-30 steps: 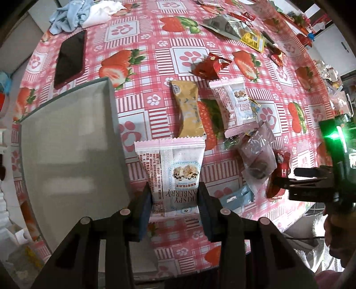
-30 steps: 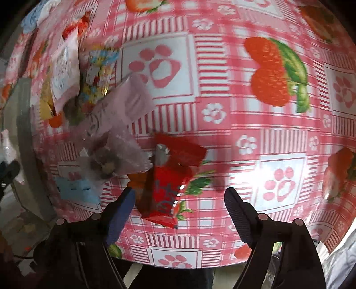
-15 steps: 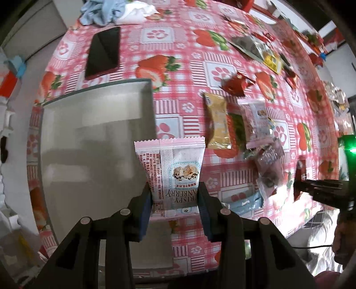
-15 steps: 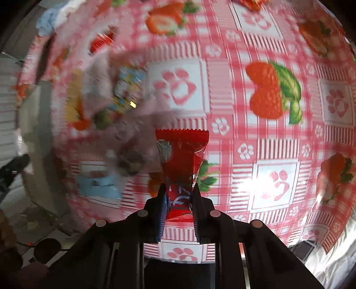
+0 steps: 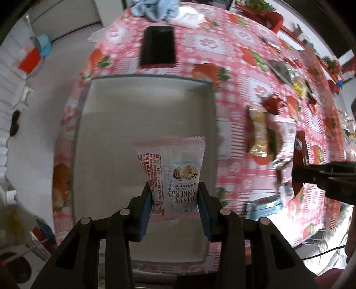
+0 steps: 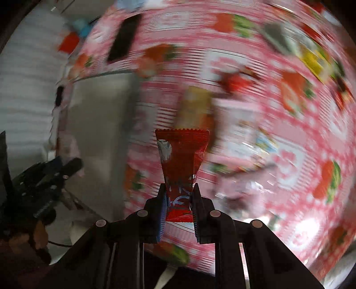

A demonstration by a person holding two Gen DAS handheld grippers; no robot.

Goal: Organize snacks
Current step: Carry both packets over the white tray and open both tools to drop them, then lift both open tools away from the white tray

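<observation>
My left gripper [image 5: 175, 200] is shut on a pink cranberry snack packet [image 5: 175, 169] and holds it above the grey tray [image 5: 124, 124]. My right gripper [image 6: 179, 200] is shut on a red snack packet [image 6: 182, 160] and holds it above the table, right of the tray [image 6: 100, 124]. In the left wrist view the right gripper [image 5: 311, 175] shows at the right with the red packet [image 5: 300, 151]. Several loose snacks lie right of the tray, among them a yellow packet [image 5: 258, 133], a red wrapper [image 5: 272, 103] and a blue packet [image 5: 262, 209].
A black phone [image 5: 158, 45] lies beyond the tray on the pink strawberry tablecloth [image 5: 233, 55]. A blue and white cloth [image 5: 164, 11] lies at the far edge. More packets [image 5: 287, 73] lie at the far right. The right wrist view is motion-blurred.
The right gripper has shut on the red packet, lifted it and swung left toward the tray. The left gripper has carried the pink packet left until it is over the tray.
</observation>
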